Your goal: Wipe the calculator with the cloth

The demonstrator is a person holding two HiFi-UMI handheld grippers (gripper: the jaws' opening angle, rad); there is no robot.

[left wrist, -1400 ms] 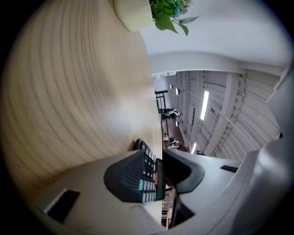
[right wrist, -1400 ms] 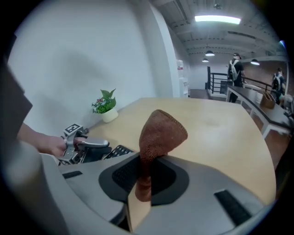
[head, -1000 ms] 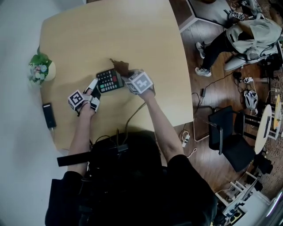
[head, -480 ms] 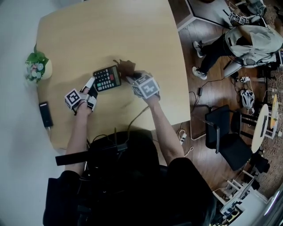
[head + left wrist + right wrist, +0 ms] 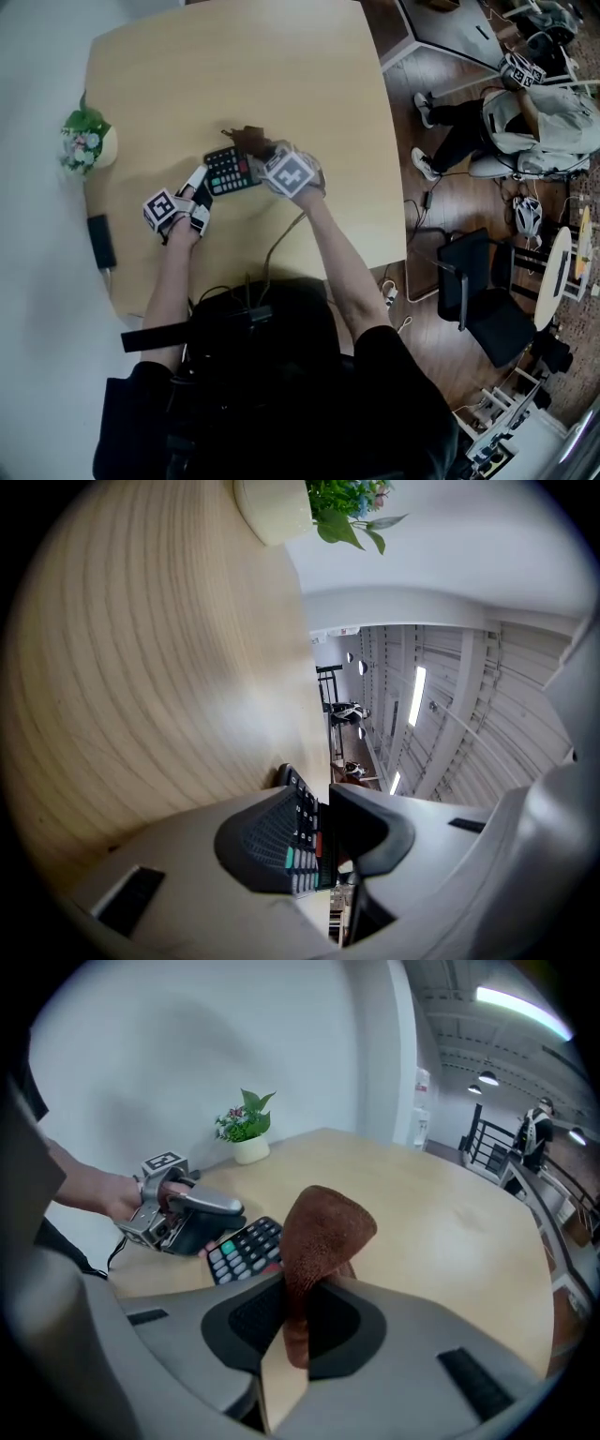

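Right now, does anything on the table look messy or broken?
Nothing stands out. The calculator sits on the table with one end pinched in the left tongs. The brown cloth is bunched up in the right tongs, by its other end. I see nothing spilled or cracked.

The head view looks steeply down over the pale round-cornered wooden table (image 5: 234, 75). Both gripper views sit close behind their jaws, low over it; all three share the black button-covered calculator (image 5: 228, 172).
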